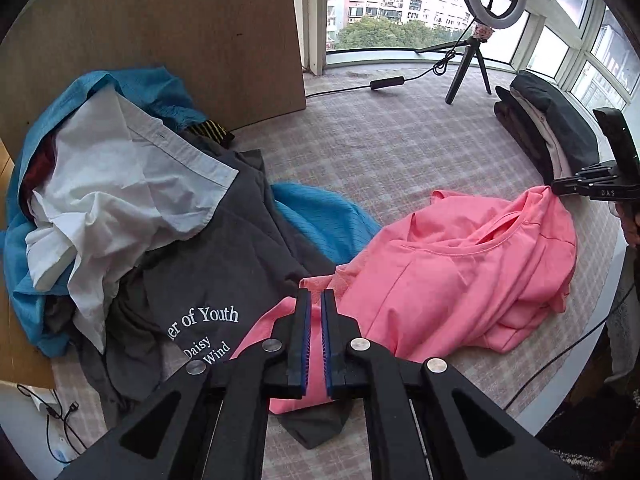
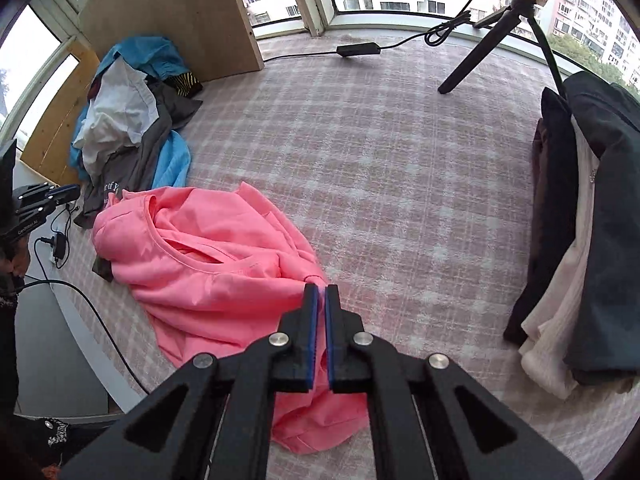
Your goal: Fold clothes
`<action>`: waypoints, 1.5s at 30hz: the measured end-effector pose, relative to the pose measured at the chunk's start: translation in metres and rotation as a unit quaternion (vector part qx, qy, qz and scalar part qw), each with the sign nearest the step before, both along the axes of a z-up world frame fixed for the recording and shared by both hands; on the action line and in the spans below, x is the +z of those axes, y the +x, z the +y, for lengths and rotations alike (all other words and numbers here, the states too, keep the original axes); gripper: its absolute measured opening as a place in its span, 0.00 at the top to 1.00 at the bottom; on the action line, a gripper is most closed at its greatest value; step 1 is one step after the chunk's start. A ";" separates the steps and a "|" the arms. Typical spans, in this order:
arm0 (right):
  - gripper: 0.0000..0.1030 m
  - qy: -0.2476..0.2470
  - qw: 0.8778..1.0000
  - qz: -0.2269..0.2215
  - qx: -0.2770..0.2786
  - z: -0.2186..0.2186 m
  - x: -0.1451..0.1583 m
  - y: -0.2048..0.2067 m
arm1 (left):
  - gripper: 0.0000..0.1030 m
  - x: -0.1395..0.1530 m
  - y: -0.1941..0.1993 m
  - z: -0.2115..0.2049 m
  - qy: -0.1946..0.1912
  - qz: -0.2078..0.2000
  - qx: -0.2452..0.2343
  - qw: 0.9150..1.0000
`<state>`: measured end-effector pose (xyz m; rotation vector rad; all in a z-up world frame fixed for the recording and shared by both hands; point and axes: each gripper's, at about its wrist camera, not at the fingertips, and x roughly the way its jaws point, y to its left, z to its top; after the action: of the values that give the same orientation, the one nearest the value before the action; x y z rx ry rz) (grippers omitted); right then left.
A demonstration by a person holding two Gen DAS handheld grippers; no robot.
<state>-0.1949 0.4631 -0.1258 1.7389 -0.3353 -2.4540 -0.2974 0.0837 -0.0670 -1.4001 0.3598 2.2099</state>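
A crumpled pink shirt (image 1: 460, 264) lies on the checked tablecloth (image 1: 380, 152), neckline up. My left gripper (image 1: 316, 300) sits at the shirt's near left edge, its jaws nearly together with pink fabric showing between the blue pads. In the right wrist view the same pink shirt (image 2: 208, 264) spreads to the left, and my right gripper (image 2: 321, 292) pinches a bunched bit of its edge at the fingertips. The right gripper (image 1: 560, 187) also shows at the shirt's far right corner. The left gripper (image 2: 70, 192) appears small at the left edge.
A heap of unfolded clothes (image 1: 120, 200), blue, white and a dark grey printed shirt, lies at the left against a wooden board (image 1: 180, 40). A stack of folded garments (image 2: 580, 220) stands at the right. At the back stand a ring-light tripod (image 1: 472, 68) and its cable.
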 end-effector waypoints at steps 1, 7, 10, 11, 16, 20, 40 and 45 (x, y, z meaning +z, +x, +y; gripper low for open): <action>0.89 -0.014 1.000 -0.003 0.007 0.002 -0.005 0.002 | 0.91 0.000 0.001 -0.005 0.004 -0.003 -0.002 1.000; 0.48 -0.035 0.998 0.007 0.055 -0.001 -0.015 0.016 | 0.57 -0.020 0.017 0.005 -0.035 -0.019 -0.061 0.997; 0.48 -0.028 0.997 0.003 0.066 -0.001 -0.021 0.013 | 0.57 -0.049 0.008 0.020 -0.065 -0.045 -0.071 0.994; 0.48 -0.026 0.997 0.002 0.070 -0.002 -0.023 0.012 | 0.59 -0.059 0.005 0.023 -0.069 -0.058 -0.069 0.994; 0.48 -0.016 0.996 -0.002 0.088 -0.004 -0.030 0.008 | 0.94 -0.074 0.007 0.033 -0.071 -0.083 -0.063 0.992; 0.48 -0.007 0.995 0.013 0.099 -0.010 -0.028 0.003 | 0.95 -0.052 0.011 0.019 -0.061 -0.060 -0.039 0.996; 0.36 0.097 0.984 0.044 0.146 -0.040 0.004 0.014 | 0.95 -0.034 0.003 -0.004 -0.050 -0.043 -0.012 0.998; 0.98 0.092 0.976 -0.022 0.197 -0.067 -0.039 -0.003 | 0.95 -0.036 0.007 -0.009 -0.059 -0.046 -0.007 0.997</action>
<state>-0.1979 0.3964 -0.1649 1.7280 0.2230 -2.2162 -0.2903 0.0748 -0.1028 -1.5514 0.4713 2.1348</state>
